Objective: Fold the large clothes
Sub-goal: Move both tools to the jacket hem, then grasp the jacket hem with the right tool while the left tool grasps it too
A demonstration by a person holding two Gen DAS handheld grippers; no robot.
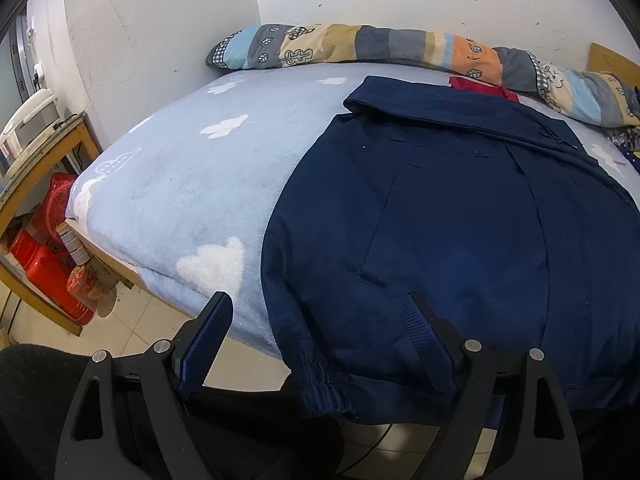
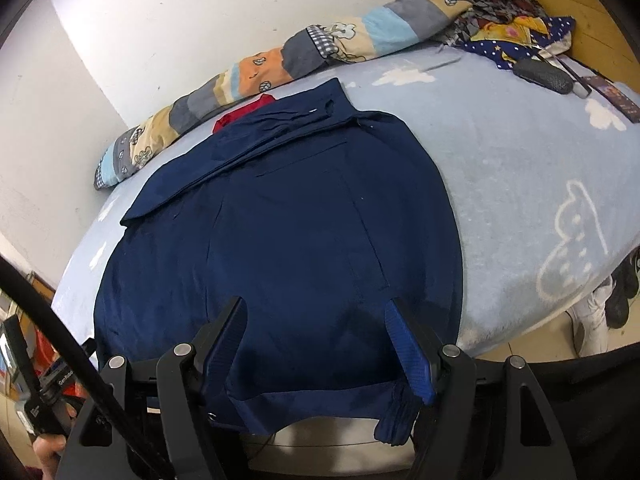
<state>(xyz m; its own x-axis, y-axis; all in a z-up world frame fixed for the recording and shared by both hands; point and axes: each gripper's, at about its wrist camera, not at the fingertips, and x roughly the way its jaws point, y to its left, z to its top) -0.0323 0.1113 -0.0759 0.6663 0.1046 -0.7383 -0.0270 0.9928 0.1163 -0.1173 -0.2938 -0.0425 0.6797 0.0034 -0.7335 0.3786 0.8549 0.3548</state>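
The left gripper (image 1: 320, 308) hovered with its fingers (image 1: 208, 332) spread wide and nothing between the pads. It hung over the near left corner of the navy jacket (image 1: 440, 208); the left finger stood over the bed's near edge and the right finger over the navy cloth. Whether either pad touched the fabric could not be told. The right gripper (image 2: 318, 312) was likewise wide open and gripped nothing, its fingers (image 2: 408, 352) set above the jacket's near hem (image 2: 312, 404), which hung over the near edge of the bed.

The jacket lay flat on the bed, spread from the near edge toward the far side, with its collar (image 1: 460, 118) at the far end and a ribbed cuff (image 1: 320, 384) drooping off the near edge on the left. A bit of red cloth (image 1: 484, 88) showed just beyond the collar.

Under it lay a pale blue blanket (image 1: 180, 184) printed with white clouds. A long patchwork pillow (image 1: 360, 48) ran along the far edge against the white wall (image 1: 160, 20). In the right wrist view, a heap of patterned cloth (image 2: 512, 28) and a dark case (image 2: 544, 76) lay at the far right corner of the bed. Left of the bed stood a wooden stand (image 1: 48, 168) with red plastic items (image 1: 44, 256) beneath it, on a tiled floor (image 1: 132, 340).
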